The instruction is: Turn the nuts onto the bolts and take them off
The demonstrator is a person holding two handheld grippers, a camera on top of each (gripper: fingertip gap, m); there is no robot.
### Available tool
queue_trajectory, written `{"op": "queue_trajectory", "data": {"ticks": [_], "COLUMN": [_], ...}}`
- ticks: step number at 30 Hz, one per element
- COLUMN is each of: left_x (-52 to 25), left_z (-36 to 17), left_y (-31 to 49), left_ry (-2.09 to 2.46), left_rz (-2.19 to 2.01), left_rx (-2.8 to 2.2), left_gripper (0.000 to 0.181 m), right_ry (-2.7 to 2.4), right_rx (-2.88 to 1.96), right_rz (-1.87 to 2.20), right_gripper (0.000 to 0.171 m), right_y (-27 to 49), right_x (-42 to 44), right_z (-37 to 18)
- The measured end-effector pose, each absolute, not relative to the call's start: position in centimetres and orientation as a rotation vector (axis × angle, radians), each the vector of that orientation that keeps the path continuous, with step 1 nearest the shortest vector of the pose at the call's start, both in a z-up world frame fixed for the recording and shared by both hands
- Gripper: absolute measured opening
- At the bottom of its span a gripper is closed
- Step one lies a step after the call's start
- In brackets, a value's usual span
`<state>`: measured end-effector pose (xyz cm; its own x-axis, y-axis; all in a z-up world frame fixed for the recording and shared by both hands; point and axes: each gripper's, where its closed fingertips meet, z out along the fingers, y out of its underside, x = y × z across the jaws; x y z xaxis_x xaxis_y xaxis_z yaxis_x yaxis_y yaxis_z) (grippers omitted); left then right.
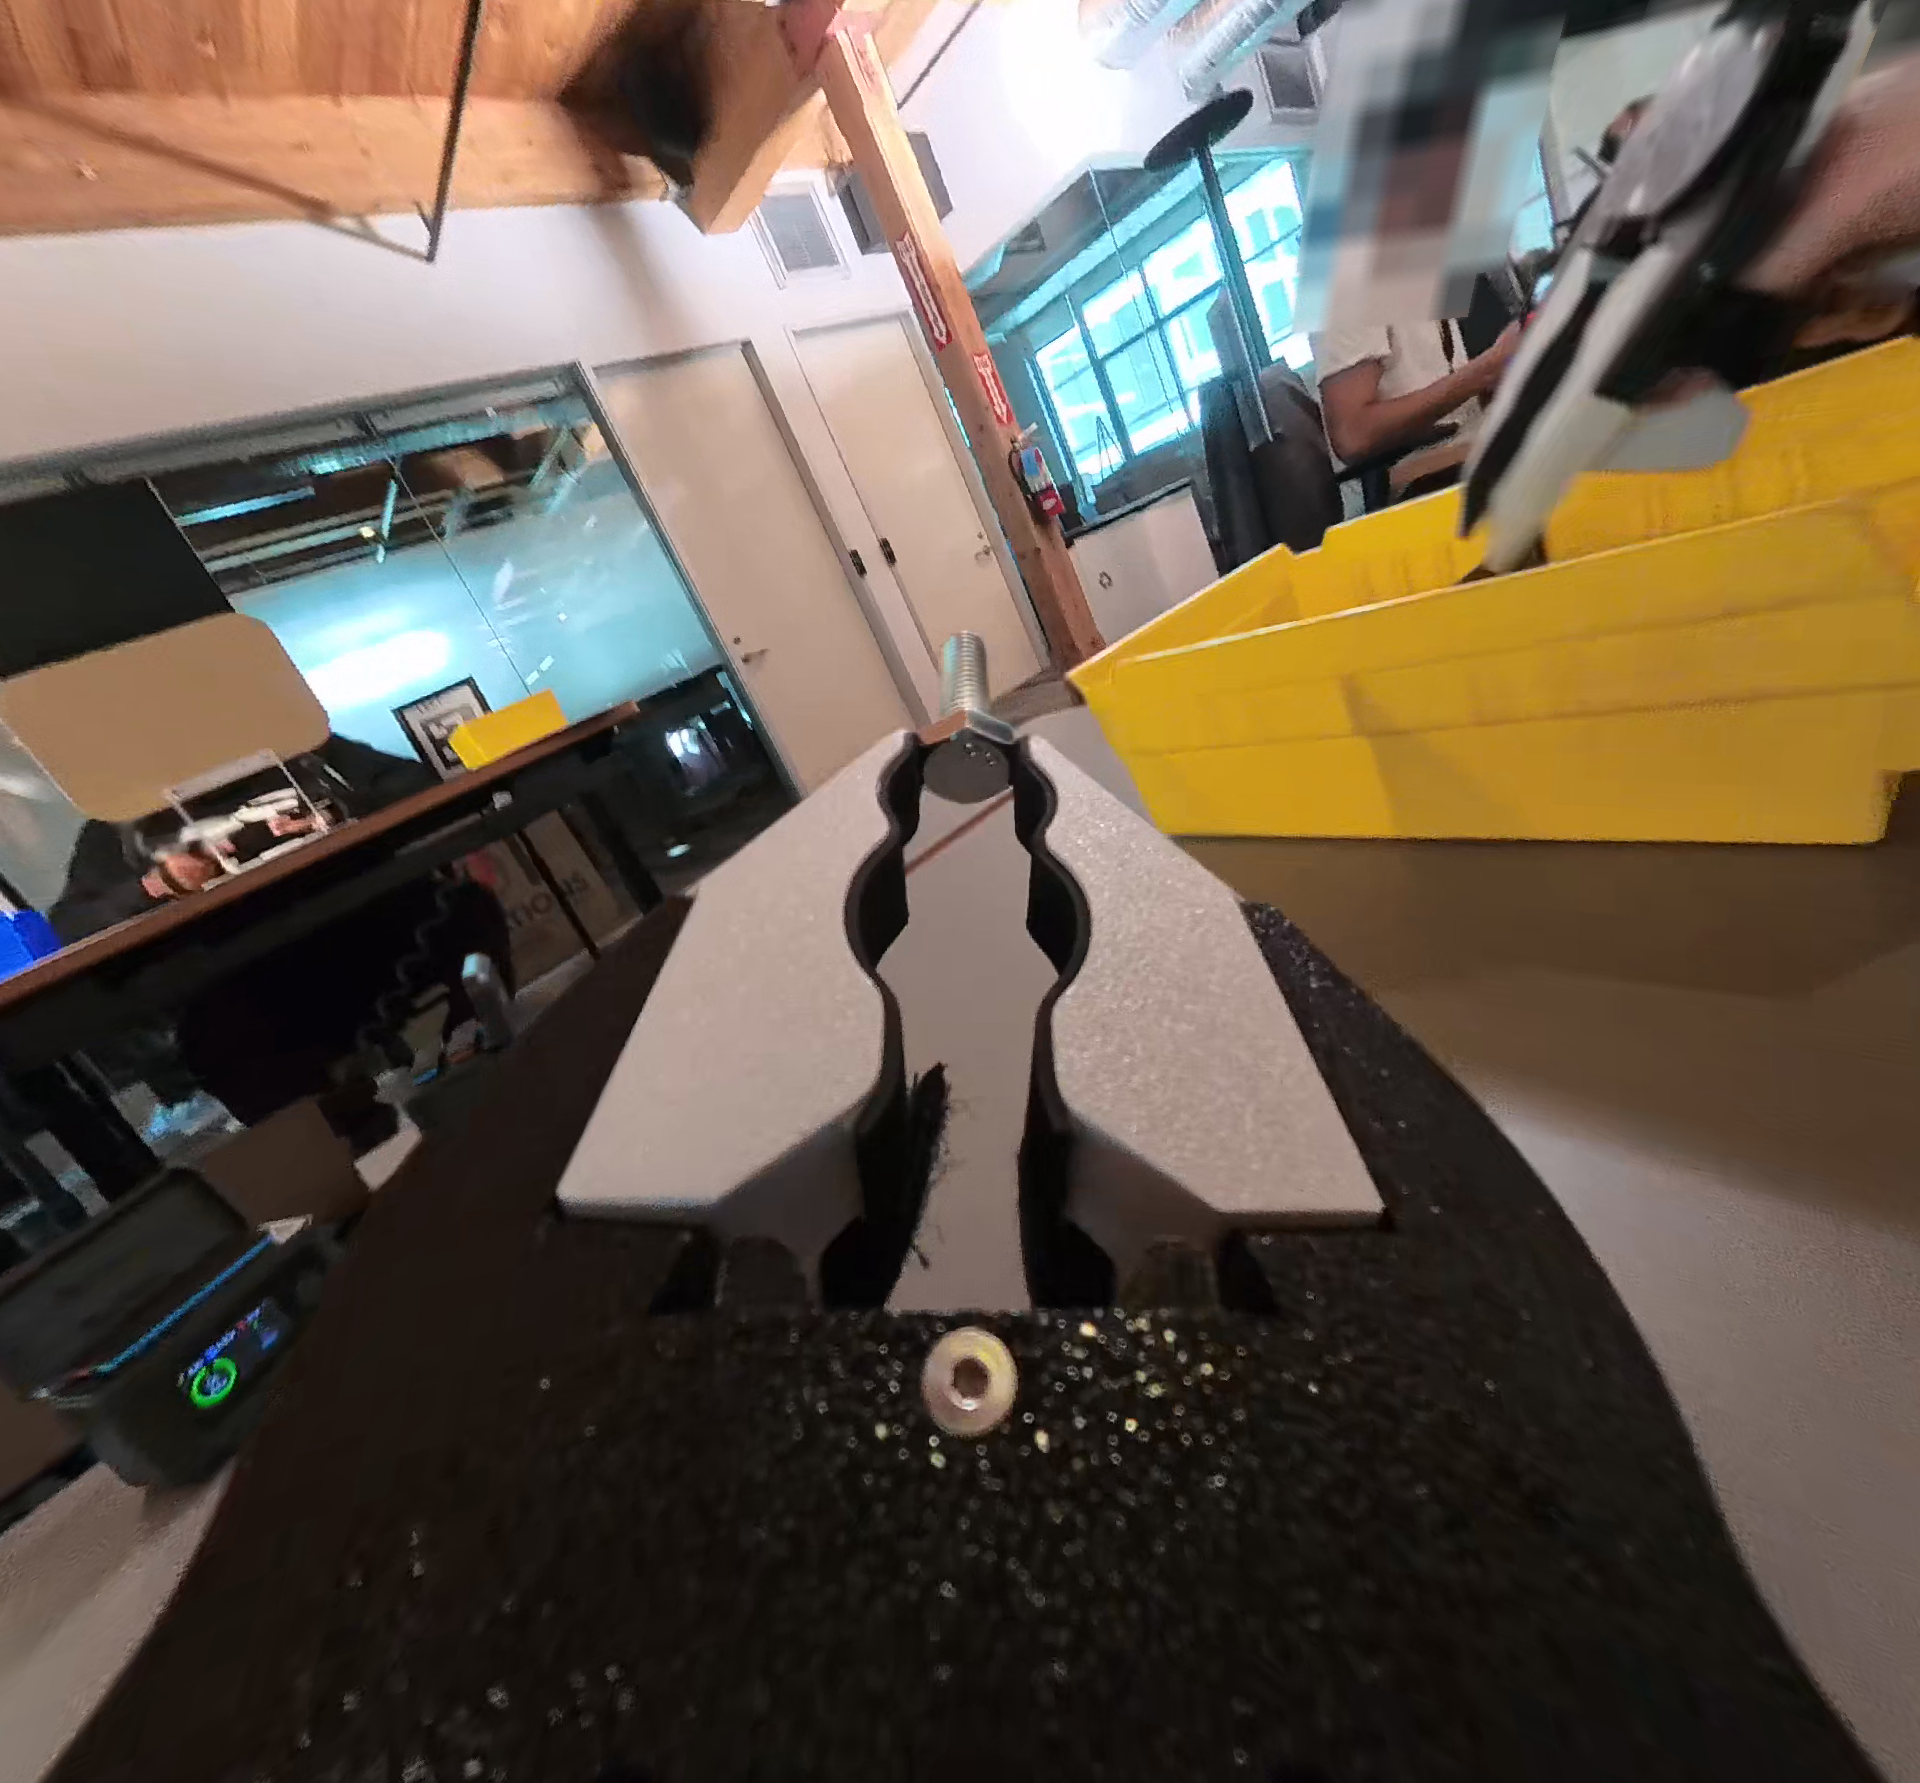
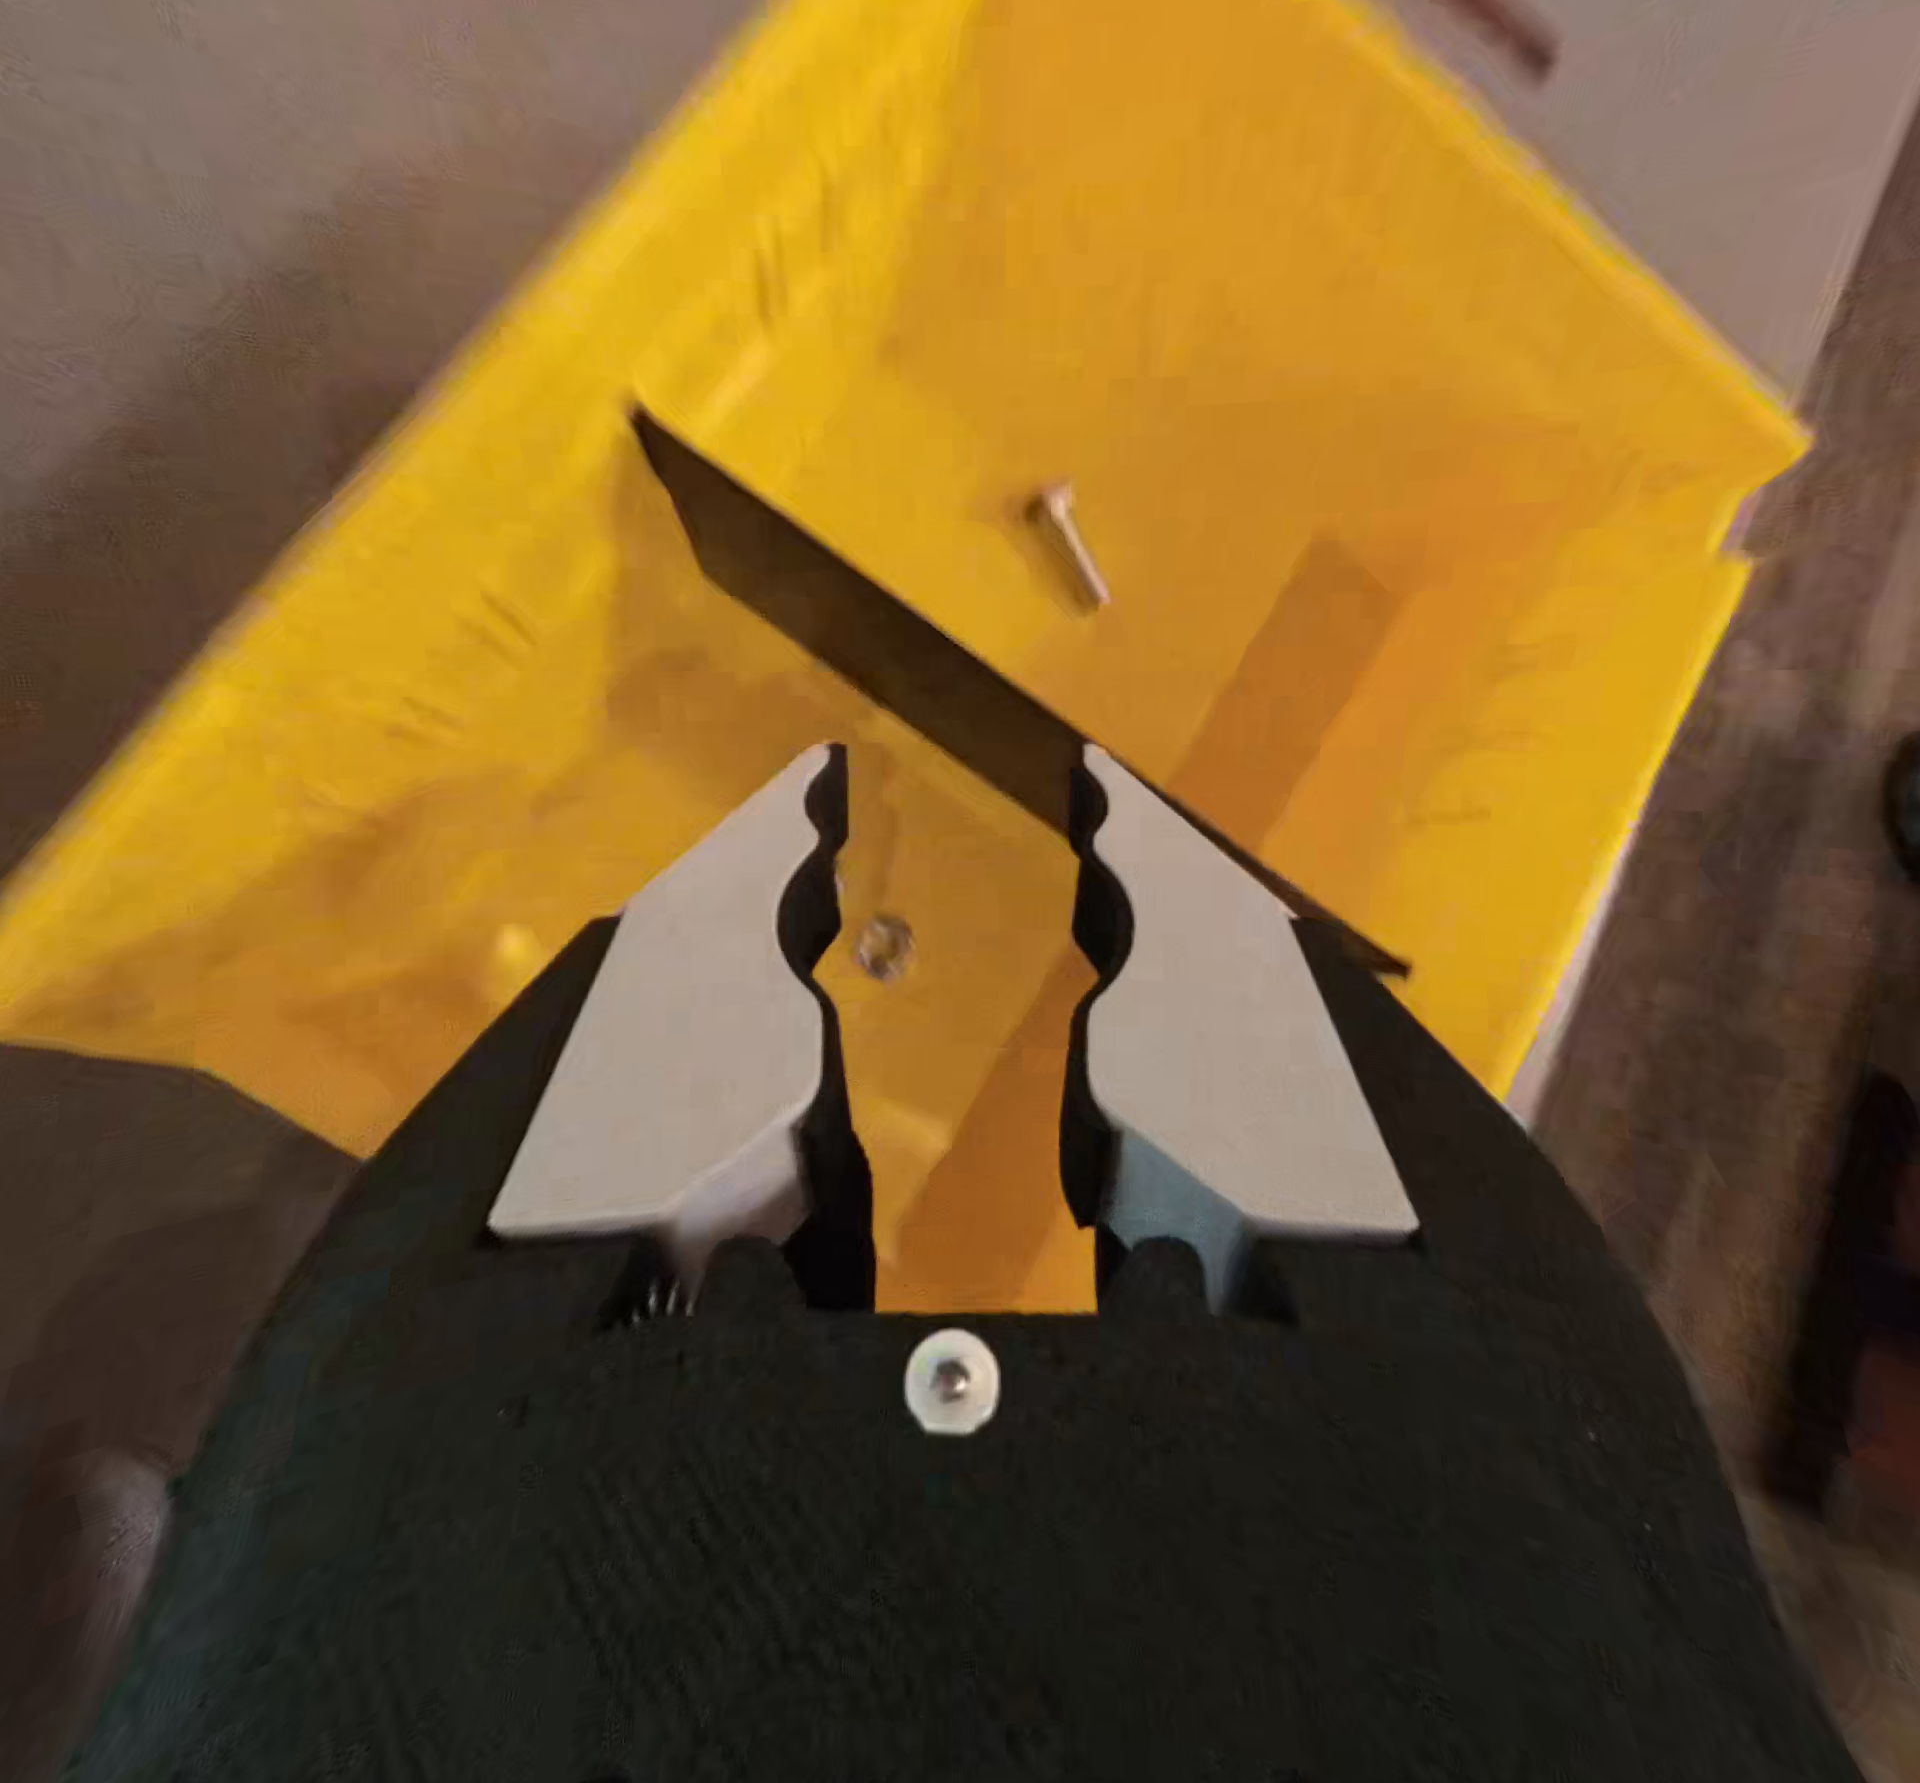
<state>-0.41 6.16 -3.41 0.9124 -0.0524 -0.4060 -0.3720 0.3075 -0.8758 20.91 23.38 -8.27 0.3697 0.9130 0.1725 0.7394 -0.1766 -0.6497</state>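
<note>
My left gripper [image 1: 966,769] is shut on the hex head of a silver bolt [image 1: 964,684], whose threaded shank stands upward above the grey table. My right gripper [image 2: 961,767] is open and empty, pointing down into a yellow bin [image 2: 1195,299]. It also shows at the upper right of the left wrist view [image 1: 1517,507], over the bin [image 1: 1507,715]. A small nut [image 2: 883,946] lies on the bin floor between my open fingers, below the tips. A loose bolt [image 2: 1065,544] lies farther in, past a black divider [image 2: 831,590].
The bin sits on the grey table [image 1: 1558,1058], to the right of my left gripper. A dark device with a lit screen [image 1: 166,1338] stands at the table's left edge. A seated person [image 1: 1392,383] and desks lie behind.
</note>
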Motion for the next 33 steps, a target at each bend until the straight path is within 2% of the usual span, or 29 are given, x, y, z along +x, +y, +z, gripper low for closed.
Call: {"op": "queue_trajectory", "data": {"ticks": [1,4,6,12,14,16,18,21,22,24,27,32,33], "left_x": [0.3,3.1,4.6,6.6,6.9,6.9,7.1,6.0,5.5,4.6,4.1,4.4,4.3], "left_z": [-3.1,-2.6,-2.6,-2.8,-2.7,-2.5,-2.2,-2.5,-2.8,-3.5,-4.2,-4.9,-5.0], "left_y": [6.1,6.2,6.0,5.5,5.3,5.1,4.8,5.6,6.1,6.8,7.3,7.6,7.6], "left_ry": [0.403,0.465,0.503,0.573,0.586,0.579,0.572,0.481,0.449,0.405,0.398,0.438,0.438], "left_rz": [0.222,0.222,0.218,0.212,0.219,0.214,0.180,0.121,0.098,0.055,0.052,0.077,0.083], "left_rx": [-1.226,-1.174,-1.151,-1.118,-1.104,-1.095,-1.070,-1.149,-1.194,-1.252,-1.289,-1.308,-1.310], "left_gripper": [0.015,0.015,0.015,0.015,0.015,0.015,0.016,0.066,0.077,0.082,0.080,0.078,0.079], "right_ry": [-1.356,-1.269,-1.292,-1.241,-1.256,-1.283,-1.340,-1.388,-1.373,-1.376,-1.514,-1.796,-1.780], "right_rx": [-1.875,-1.596,-1.585,-1.649,-1.649,-1.636,-1.610,-1.573,-1.595,-1.721,-2.026,-2.268,-2.286], "right_rz": [0.538,1.248,1.482,1.720,1.750,1.776,1.787,1.503,1.331,0.872,0.284,-0.104,-0.113], "right_gripper": [0.035,0.026,0.030,0.031,0.025,0.010,0.008,0.008,0.008,0.008,0.008,0.009,0.014], "right_y": [21.7,13.0,8.9,5.7,5.2,4.6,4.1,7.6,10.5,17.8,26.7,32.0,32.5], "right_x": [18.6,12.1,9.7,6.7,6.4,6.4,6.7,7.8,8.6,11.2,16.4,19.7,19.5], "right_z": [-5.7,0.5,0.6,-1.3,-1.3,-1.1,-0.6,0.3,0.4,-1.2,-6.4,-12.5,-12.9]}}
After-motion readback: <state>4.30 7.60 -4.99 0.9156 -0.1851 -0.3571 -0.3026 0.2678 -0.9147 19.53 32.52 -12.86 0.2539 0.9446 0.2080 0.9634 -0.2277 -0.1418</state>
